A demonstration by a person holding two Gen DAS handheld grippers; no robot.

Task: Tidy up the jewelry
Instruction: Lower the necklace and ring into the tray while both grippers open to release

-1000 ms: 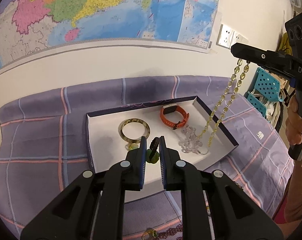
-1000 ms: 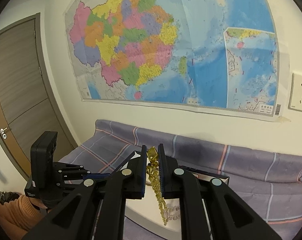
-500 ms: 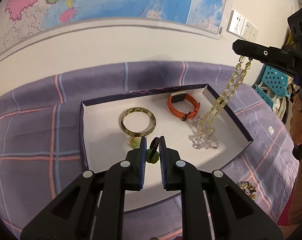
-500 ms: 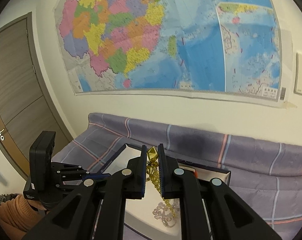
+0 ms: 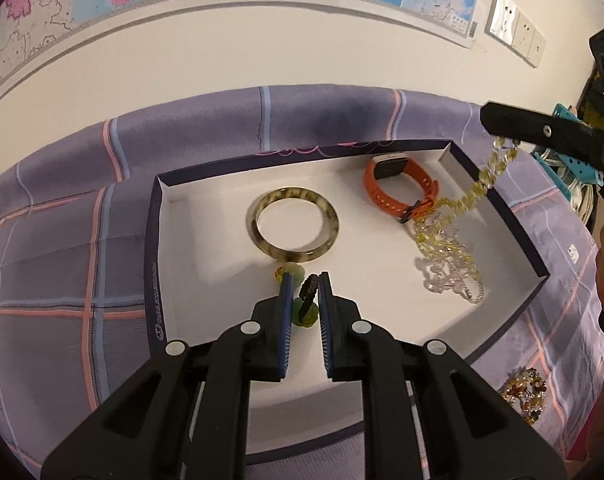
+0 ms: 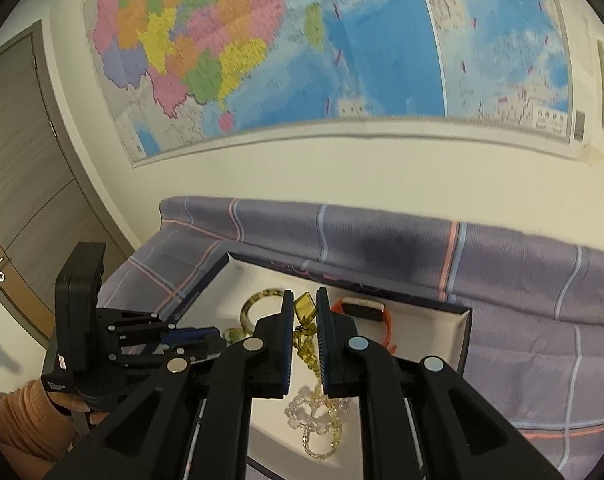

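Note:
A shallow white box (image 5: 206,240) with dark rim lies on a purple checked cloth. In it are a mottled bangle (image 5: 293,229), an orange watch (image 5: 397,192) and a clear bead bracelet (image 5: 449,280). My left gripper (image 5: 304,280) is shut on a dark cord with green beads (image 5: 305,312), low over the box's front. My right gripper (image 6: 304,300) is shut on a yellow bead necklace (image 6: 303,340); its lower end (image 5: 441,236) piles onto the box floor by the watch and the clear bracelet (image 6: 302,404).
A brown bead bracelet (image 5: 523,394) lies on the cloth (image 5: 62,240) right of the box. A wall with a map (image 6: 302,60) stands close behind. A teal perforated basket (image 5: 569,160) is at far right, a door (image 6: 18,180) at far left.
Both grippers have come down toward the box. The yellow necklace, hanging free before, now rests its lower end on the box floor. The left gripper's beads are lower over the box.

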